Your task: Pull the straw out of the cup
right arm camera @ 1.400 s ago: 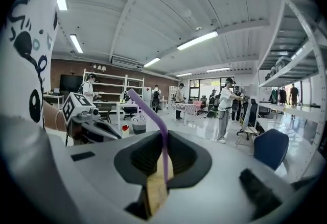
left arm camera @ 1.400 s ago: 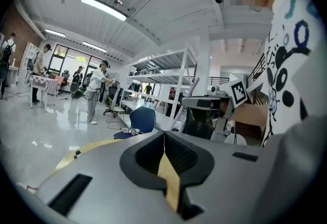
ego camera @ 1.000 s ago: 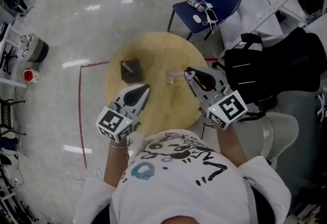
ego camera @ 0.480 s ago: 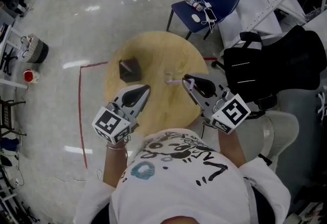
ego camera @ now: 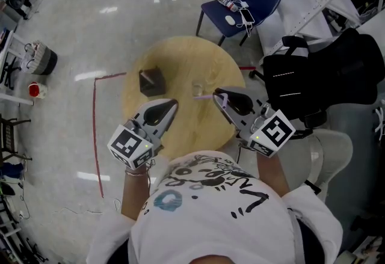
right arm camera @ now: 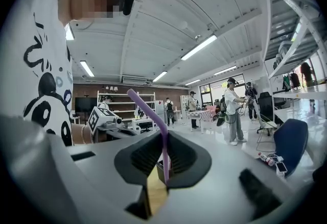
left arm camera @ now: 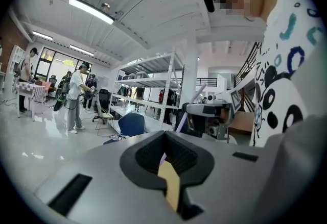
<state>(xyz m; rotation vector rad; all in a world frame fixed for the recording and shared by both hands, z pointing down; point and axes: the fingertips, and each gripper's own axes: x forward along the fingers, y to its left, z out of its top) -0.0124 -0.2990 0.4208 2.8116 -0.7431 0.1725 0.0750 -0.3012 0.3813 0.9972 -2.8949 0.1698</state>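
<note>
A clear cup [ego camera: 198, 88] stands near the middle of the round wooden table [ego camera: 180, 58]. My right gripper [ego camera: 218, 97] hovers just in front of the cup, shut on a purple straw [ego camera: 203, 97] that juts left from its tips. In the right gripper view the straw [right arm camera: 153, 116] rises from between the shut jaws and bends to the left. My left gripper [ego camera: 173, 102] hangs over the table's near left part, jaws shut and holding nothing. From the left gripper view the straw [left arm camera: 180, 120] and the right gripper [left arm camera: 208, 116] show beyond the jaws.
A dark box [ego camera: 151, 81] sits on the table's left side. A blue chair [ego camera: 243, 1] with small items stands beyond the table, and a black bag [ego camera: 319, 76] lies at the right. Red tape [ego camera: 94, 130] marks the floor at the left.
My right gripper has drawn back toward me with the straw, whose tip has moved away from the cup. The left gripper has barely shifted.
</note>
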